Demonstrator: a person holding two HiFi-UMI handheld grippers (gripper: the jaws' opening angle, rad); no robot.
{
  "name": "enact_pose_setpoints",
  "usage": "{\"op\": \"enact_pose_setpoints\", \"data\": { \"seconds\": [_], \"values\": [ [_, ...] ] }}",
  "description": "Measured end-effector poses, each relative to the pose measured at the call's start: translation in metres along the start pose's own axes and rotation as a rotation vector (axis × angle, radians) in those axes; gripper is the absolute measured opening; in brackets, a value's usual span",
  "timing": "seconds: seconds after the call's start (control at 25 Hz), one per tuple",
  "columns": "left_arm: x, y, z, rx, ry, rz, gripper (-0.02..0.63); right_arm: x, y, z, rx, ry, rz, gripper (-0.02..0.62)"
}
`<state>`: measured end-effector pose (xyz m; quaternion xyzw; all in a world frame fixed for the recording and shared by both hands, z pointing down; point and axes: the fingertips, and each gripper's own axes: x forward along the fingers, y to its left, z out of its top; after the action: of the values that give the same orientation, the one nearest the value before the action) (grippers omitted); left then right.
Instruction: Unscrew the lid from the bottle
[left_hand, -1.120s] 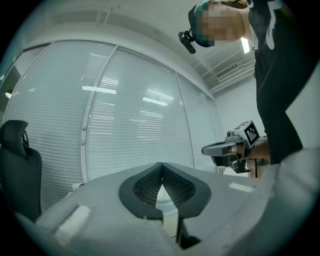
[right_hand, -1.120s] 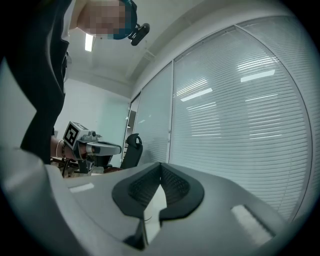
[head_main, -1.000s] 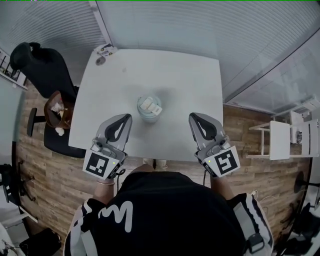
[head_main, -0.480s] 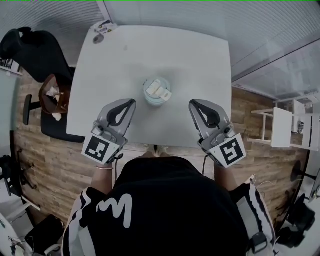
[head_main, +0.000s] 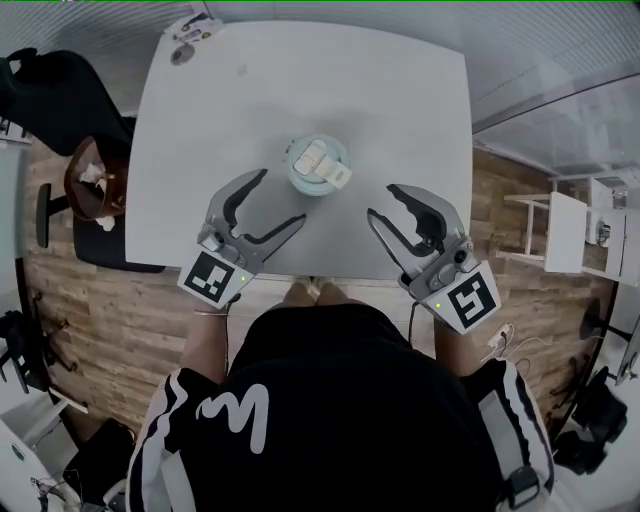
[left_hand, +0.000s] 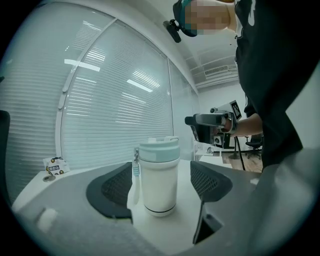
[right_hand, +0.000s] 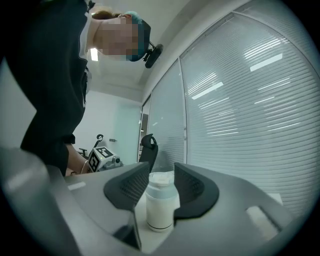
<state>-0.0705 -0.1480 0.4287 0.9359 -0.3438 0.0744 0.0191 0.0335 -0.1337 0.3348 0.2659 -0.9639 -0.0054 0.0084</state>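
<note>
A white bottle (head_main: 318, 166) with a pale green lid (left_hand: 159, 150) and a small strap on its side stands upright in the middle of the white table (head_main: 400, 90). My left gripper (head_main: 281, 198) is just short of it on the near left. Its jaws have just been opening and stand wide apart with nothing between them. On the near right, my right gripper (head_main: 382, 202) has jaws that have also just been opening, by a narrower gap, and they hold nothing. In the right gripper view the bottle (right_hand: 161, 210) stands ahead of the jaws, apart from them.
Small items (head_main: 190, 28) lie at the table's far left corner. A black chair (head_main: 60, 90) and a brown bag (head_main: 90, 180) stand left of the table. At the right is a white shelf (head_main: 565, 235). The person's body fills the near edge.
Both grippers were shut and now stand open, the left one wider. Both moved closer to the bottle, and the left one sank towards the table.
</note>
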Motion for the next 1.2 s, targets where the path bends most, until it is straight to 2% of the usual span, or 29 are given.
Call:
{"op": "enact_pose_setpoints", "data": {
  "seconds": [0.08,0.16,0.28,0.52,0.8,1.0,1.2],
  "values": [
    [0.007,-0.003,-0.008,-0.018,-0.001,-0.017,0.388,0.001,0.003,-0.002,0.006,-0.001,0.014,0.194],
    [0.014,-0.004,-0.017,-0.031,0.009,-0.032,0.413,0.001,0.005,-0.004,0.012,0.000,0.026,0.222],
    [0.027,-0.005,-0.030,-0.037,0.033,-0.042,0.413,0.000,0.007,-0.006,0.018,0.001,0.027,0.232],
    [0.049,0.005,-0.041,-0.051,-0.001,-0.040,0.425,0.002,0.013,-0.008,0.020,0.004,0.038,0.264],
    [0.072,0.006,-0.056,-0.061,0.031,-0.051,0.430,0.005,0.020,-0.011,0.066,0.001,0.048,0.265],
    [0.087,0.004,-0.059,-0.069,0.047,-0.079,0.470,0.007,0.025,-0.017,0.067,0.023,0.053,0.265],
    [0.102,0.003,-0.062,-0.066,0.056,-0.100,0.473,0.001,0.019,-0.019,0.067,0.040,0.030,0.265]
  ]
}}
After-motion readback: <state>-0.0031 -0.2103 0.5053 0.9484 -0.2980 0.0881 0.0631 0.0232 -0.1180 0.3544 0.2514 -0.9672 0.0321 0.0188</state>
